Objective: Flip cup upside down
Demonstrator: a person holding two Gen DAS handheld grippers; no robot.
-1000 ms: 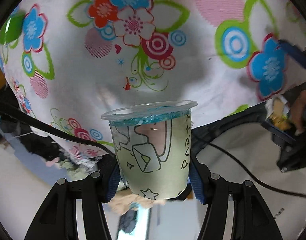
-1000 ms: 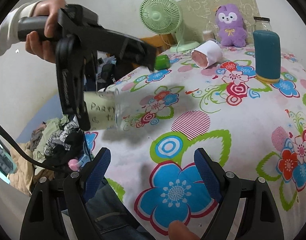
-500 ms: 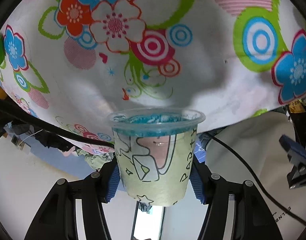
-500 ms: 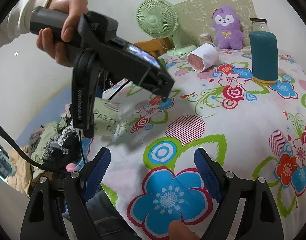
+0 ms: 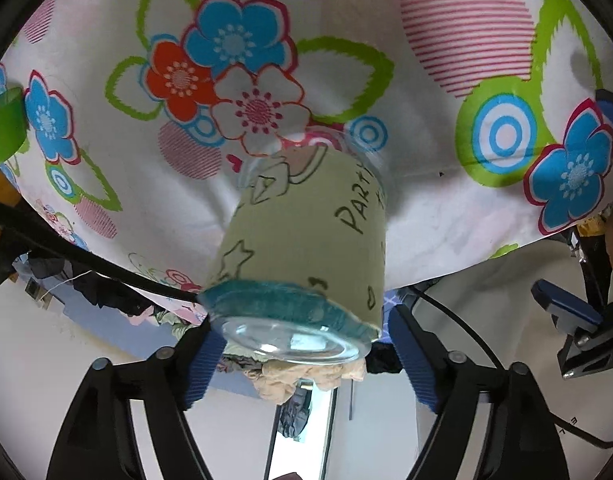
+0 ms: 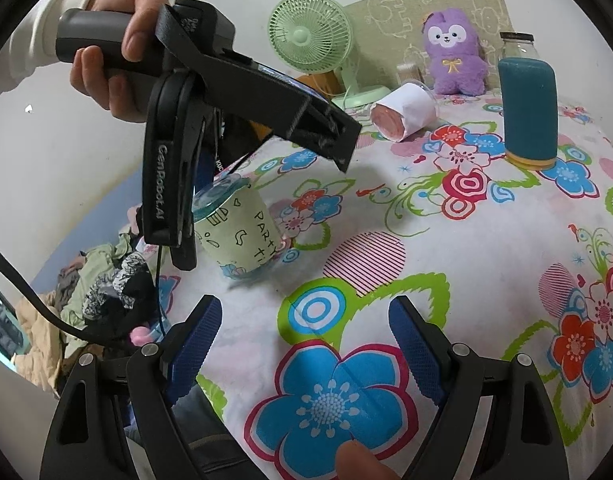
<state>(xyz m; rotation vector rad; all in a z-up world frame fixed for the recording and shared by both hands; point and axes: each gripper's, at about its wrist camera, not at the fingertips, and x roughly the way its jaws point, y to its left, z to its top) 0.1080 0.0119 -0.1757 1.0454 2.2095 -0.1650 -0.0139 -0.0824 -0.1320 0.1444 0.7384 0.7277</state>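
My left claw (image 5: 302, 354) is released: both blue pads (image 5: 204, 360) stand clear of the cup (image 5: 306, 248), with a gap showing on each side. The cup sits just ahead of the fingers, bottom toward me and mouth toward the cloth (image 5: 446, 200), so the flip looks all but done. From my right claw's view, the cup (image 6: 242, 236) stands mouth-down on the cloth but leans a little, its clear base tipped toward the left claw's frame (image 6: 166, 184), which hangs right above and beside it. Whether the rim lies flat all round I cannot tell; the cloth is soft and puckered there.

To finish well, I judge the thing is to draw the left claw straight back along its fingers, without swinging sideways, since either pad could clip the wall and topple a light plastic cup. I would keep the fingers wide until they are well past the base. If the cup rocks, a gentle nudge on the base should seat it.

My right claw (image 6: 306, 344) is released too, holding nothing, hovering over a blue flower print with the cup ahead and to its left. Farther off beyond it a rolled cup (image 6: 404, 110) lies on its side, a teal cylinder (image 6: 528, 116) stands to the right, and a fan (image 6: 310, 36) and plush toy (image 6: 454, 56) sit at the back.
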